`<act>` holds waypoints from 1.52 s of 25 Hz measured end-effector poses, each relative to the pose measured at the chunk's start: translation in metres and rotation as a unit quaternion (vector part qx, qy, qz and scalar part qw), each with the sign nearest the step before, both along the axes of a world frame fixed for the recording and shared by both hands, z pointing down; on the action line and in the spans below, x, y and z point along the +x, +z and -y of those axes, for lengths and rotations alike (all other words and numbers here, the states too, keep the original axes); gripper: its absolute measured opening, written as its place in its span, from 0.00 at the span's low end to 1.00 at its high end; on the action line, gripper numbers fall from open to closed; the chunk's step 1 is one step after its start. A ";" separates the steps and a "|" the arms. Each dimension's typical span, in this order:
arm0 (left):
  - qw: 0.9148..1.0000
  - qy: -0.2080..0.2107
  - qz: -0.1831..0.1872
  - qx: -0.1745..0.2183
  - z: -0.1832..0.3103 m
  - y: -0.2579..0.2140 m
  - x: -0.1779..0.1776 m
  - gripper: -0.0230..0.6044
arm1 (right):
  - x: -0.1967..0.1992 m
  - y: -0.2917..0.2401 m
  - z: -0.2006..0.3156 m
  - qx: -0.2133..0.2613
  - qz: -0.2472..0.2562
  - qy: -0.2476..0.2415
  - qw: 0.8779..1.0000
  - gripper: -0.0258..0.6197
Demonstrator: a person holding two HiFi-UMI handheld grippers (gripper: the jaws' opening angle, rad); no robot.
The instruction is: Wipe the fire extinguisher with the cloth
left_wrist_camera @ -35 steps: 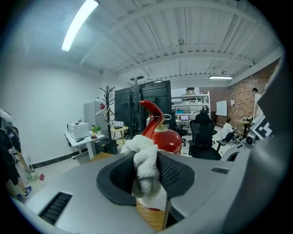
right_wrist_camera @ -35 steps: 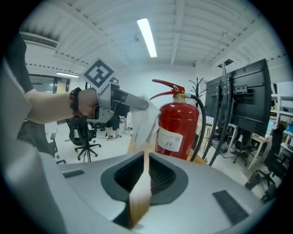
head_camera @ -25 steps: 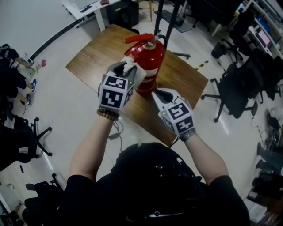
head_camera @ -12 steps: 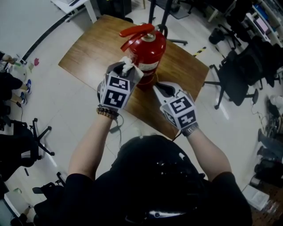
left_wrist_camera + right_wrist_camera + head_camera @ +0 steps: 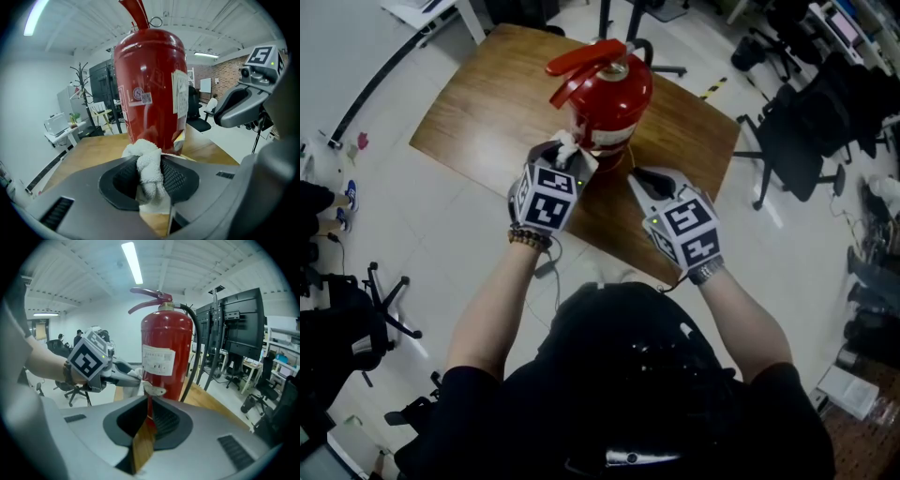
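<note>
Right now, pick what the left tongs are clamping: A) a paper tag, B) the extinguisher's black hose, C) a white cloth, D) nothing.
C: the left tongs are shut on a white cloth, bunched between them in front of the red fire extinguisher.

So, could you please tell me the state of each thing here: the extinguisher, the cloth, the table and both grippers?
Fire extinguisher: upright on the table, red lever on top.
Cloth: white, bunched, clamped in the left gripper, low at the extinguisher's body; contact unclear.
Left gripper: shut on the cloth.
Right gripper: shut, empty, beside the extinguisher.
Table: wooden, bearing the extinguisher.
</note>
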State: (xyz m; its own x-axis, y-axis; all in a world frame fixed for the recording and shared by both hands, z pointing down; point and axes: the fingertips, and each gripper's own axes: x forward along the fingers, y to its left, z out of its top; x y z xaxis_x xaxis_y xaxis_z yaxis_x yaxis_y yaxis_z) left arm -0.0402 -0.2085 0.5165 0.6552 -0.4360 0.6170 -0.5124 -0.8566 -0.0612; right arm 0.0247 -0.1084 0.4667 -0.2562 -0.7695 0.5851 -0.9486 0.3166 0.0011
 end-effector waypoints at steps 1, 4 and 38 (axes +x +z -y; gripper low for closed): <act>1.000 0.004 0.003 -0.002 0.000 0.006 0.000 0.20 | 0.000 0.001 0.000 -0.002 -0.001 0.004 1.000 0.10; 1.000 0.017 0.015 -0.005 0.002 0.025 0.001 0.20 | 0.002 0.005 -0.003 -0.007 -0.005 0.013 1.000 0.10; 0.986 -0.149 0.074 -0.034 -0.045 0.026 -0.032 0.20 | 0.049 0.013 -0.026 -0.016 0.017 -0.129 0.991 0.10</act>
